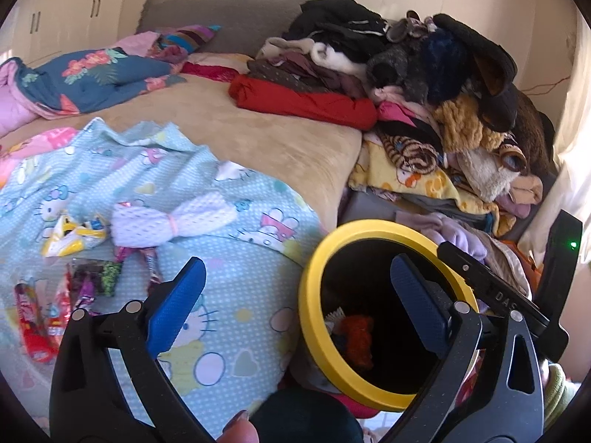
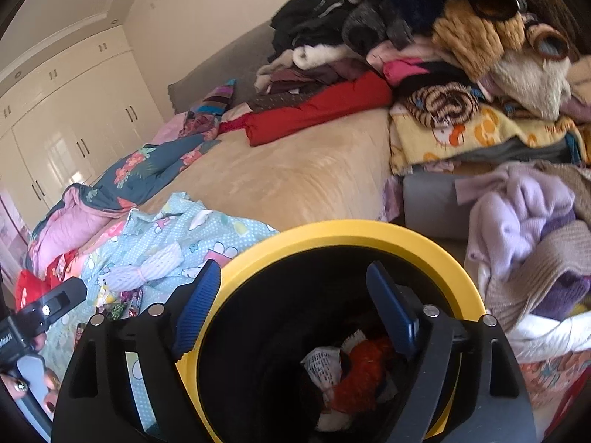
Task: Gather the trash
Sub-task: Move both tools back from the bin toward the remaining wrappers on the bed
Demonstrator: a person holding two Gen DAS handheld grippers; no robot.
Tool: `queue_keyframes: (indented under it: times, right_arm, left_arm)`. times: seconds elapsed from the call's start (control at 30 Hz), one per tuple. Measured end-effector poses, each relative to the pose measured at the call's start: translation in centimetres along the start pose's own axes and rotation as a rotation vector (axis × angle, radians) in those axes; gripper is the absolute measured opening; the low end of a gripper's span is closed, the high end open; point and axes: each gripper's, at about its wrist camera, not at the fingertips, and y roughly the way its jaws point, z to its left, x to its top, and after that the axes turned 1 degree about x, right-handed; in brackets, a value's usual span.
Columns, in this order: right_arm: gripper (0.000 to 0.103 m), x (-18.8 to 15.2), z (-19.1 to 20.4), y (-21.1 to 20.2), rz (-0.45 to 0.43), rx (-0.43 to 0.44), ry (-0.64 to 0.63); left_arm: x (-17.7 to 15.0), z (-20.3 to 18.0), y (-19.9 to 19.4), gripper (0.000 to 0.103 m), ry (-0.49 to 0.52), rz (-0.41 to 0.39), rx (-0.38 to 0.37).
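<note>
A black bin with a yellow rim (image 1: 310,317) (image 2: 369,230) stands beside the bed and holds orange and white trash (image 2: 354,373). Several wrappers lie on the light-blue cartoon sheet (image 1: 236,295): a yellow-white one (image 1: 70,234), dark and purple ones (image 1: 98,277), red ones (image 1: 37,325). A white net bundle tied with a pink band (image 1: 173,217) lies among them. My left gripper (image 1: 295,302) is open and empty between the wrappers and the bin. My right gripper (image 2: 291,306) is open and empty above the bin's mouth.
The bed has a beige blanket (image 1: 266,136) and a floral quilt (image 1: 92,77) at the far left. A tall pile of clothes (image 1: 443,110) (image 2: 480,92) fills the right side. White wardrobes (image 2: 66,129) stand at the far left.
</note>
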Motion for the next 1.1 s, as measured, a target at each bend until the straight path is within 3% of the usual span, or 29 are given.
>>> queue_keyframes:
  times: [0.43, 1.1]
  right_arm:
    - [0.084, 0.1, 4.2, -1.1, -0.040, 0.054, -0.086]
    - [0.084, -0.4, 13.6, 0.0, -0.001, 0.167, -0.279]
  left_arm:
    - [0.9, 3.5, -3.0, 0.092, -0.068, -0.096, 0.079]
    - [1.3, 10.0, -5.9, 0.092, -0.176, -0.199, 0.202]
